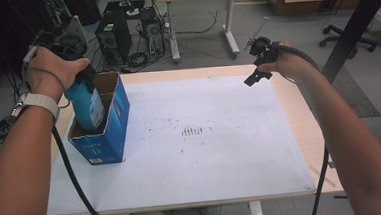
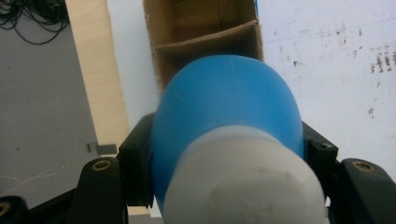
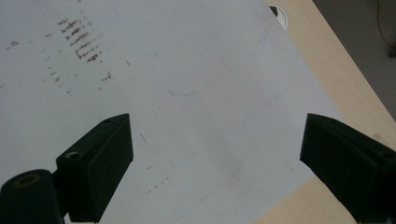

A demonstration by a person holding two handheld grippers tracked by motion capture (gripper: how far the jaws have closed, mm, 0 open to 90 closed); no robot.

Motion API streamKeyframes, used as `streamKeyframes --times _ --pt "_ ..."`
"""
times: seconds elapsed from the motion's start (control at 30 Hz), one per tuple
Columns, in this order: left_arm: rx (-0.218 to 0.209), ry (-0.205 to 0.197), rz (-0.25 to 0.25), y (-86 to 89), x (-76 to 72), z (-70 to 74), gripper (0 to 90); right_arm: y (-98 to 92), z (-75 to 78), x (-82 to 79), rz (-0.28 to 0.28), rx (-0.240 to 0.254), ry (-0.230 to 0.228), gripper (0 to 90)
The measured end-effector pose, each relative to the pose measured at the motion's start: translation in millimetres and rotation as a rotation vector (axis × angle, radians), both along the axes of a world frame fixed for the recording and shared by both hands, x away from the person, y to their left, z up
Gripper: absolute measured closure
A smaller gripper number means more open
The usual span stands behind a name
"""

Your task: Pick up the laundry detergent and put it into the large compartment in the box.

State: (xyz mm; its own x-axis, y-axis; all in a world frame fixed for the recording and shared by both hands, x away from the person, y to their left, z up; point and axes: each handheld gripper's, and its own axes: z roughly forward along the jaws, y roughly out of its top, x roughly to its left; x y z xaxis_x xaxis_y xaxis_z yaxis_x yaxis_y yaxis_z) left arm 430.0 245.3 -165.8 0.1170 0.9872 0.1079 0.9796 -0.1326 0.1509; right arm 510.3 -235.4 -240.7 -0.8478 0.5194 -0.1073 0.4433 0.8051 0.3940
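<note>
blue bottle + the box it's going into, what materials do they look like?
Blue bottle: probably plastic, with a smooth, slightly glossy blue body and matte white cap, held in the left gripper. Box: cardboard, brown raw inside with a divider, printed blue outside.

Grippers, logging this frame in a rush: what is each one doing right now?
Left gripper: shut on the blue bottle, over the blue box.
Right gripper: open, holding nothing.

The blue bottle's (image 1: 87, 106) lower end sinks out of sight inside the blue box (image 1: 110, 130); its label print is too small to read, and the left gripper (image 1: 78, 69) hides behind the hand.
</note>
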Motion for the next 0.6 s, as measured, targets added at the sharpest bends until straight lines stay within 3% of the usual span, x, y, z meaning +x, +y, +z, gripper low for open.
streamKeyframes --times 0.6 --pt "-0.015 0.014 -0.003 3.4 1.2 -68.7 37.6 10.2 -4.6 0.9 0.02 -0.011 0.001 9.2"
